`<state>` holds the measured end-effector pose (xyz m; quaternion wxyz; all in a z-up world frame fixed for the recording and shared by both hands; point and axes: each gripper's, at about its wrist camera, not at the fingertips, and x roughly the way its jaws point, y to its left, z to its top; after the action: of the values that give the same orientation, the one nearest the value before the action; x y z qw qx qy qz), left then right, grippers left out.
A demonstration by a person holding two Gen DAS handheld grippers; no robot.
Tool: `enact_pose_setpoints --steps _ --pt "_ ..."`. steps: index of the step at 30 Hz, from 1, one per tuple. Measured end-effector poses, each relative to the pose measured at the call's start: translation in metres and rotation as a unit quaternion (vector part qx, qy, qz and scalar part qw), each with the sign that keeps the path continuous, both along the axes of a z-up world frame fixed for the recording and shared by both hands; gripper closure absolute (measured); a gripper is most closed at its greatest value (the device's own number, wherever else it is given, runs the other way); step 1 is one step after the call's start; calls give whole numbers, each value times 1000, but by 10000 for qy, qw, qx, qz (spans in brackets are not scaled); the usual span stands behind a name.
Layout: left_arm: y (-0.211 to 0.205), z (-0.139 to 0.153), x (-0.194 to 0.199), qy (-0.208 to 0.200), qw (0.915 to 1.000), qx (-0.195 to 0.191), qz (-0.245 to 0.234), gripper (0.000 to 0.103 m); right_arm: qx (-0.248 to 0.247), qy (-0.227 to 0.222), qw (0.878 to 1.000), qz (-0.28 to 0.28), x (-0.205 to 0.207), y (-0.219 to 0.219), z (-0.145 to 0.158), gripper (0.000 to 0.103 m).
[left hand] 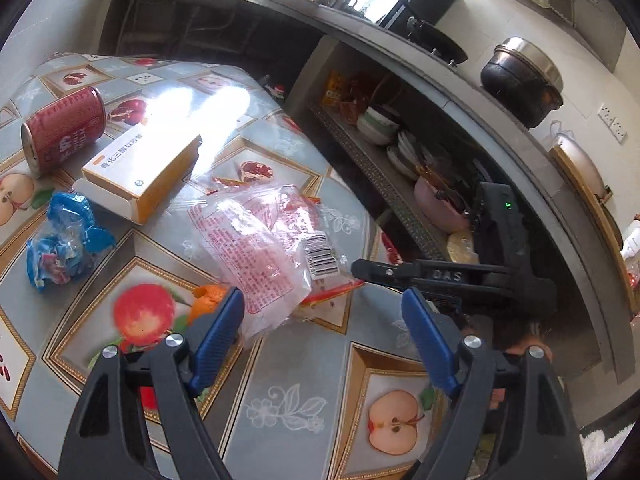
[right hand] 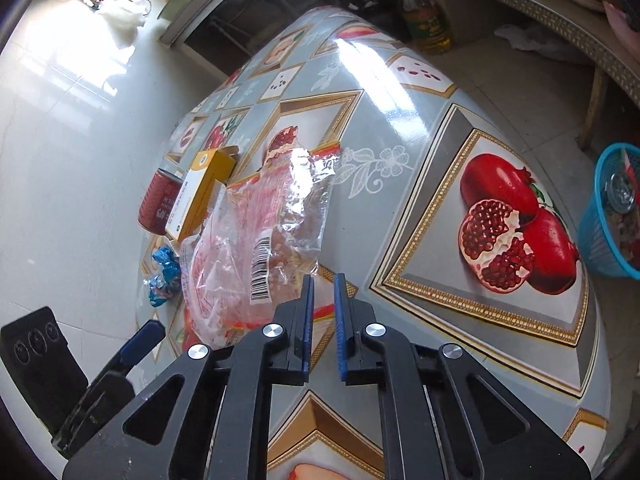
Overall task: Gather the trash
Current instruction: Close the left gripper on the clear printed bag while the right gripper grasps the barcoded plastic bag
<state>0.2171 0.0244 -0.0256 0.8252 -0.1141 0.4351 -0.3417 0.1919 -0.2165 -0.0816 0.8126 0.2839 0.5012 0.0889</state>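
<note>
A clear plastic bag with red print [left hand: 264, 248] lies on the fruit-patterned table [left hand: 304, 364]. My left gripper [left hand: 322, 312] is open just in front of the bag, its left finger beside an orange peel [left hand: 208, 300]. A red can [left hand: 64, 128], a yellow-white box [left hand: 144, 172] and a blue wrapper [left hand: 64, 240] lie farther left. My right gripper [right hand: 323, 300] is nearly closed with a narrow gap, empty, at the bag's near edge [right hand: 256, 240]. The right wrist view also shows the can [right hand: 158, 204], the box [right hand: 200, 196] and the blue wrapper [right hand: 164, 276].
A blue basket [right hand: 612, 216] holding trash stands on the floor past the table's right edge. Shelves with bowls and plates [left hand: 384, 128] run behind the table, and a black pot [left hand: 524, 80] sits on the counter. An oil bottle [right hand: 428, 20] stands on the floor.
</note>
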Motion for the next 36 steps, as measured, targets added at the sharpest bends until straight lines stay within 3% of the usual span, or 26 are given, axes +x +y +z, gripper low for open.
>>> enact_pose_setpoints --steps 1,7,12,15,17,19,26,31,33,36 --pt "-3 -1 4 -7 10000 71 58 24 -62 -28 10000 1 -1 -1 1 103" --pt "-16 -8 21 -94 9975 654 258 26 -471 -240 9985 -119 -14 -14 8 103" --pt "-20 -20 40 7 9928 1099 468 27 -430 -313 9983 -220 -24 -34 10 103" --pt "-24 -28 52 162 9905 1270 507 34 15 -282 9996 -98 -20 -39 8 93" --pt "-27 -32 58 254 9901 1292 483 38 243 -195 9995 -2 -11 -37 4 57" --pt "-32 -35 62 353 9900 1293 447 42 441 -153 9988 122 1 -32 0 51" --pt "-47 -33 67 392 9907 1282 252 51 972 108 9949 252 39 -22 -12 49" --pt "-57 -33 68 329 9901 1361 85 58 1095 180 9932 340 53 -17 -12 49" --pt "-62 -33 67 315 9901 1370 31 61 1176 198 9923 344 55 -17 -12 54" --pt "-66 -33 66 303 9902 1359 -60 65 1242 249 9915 310 52 -19 -16 73"
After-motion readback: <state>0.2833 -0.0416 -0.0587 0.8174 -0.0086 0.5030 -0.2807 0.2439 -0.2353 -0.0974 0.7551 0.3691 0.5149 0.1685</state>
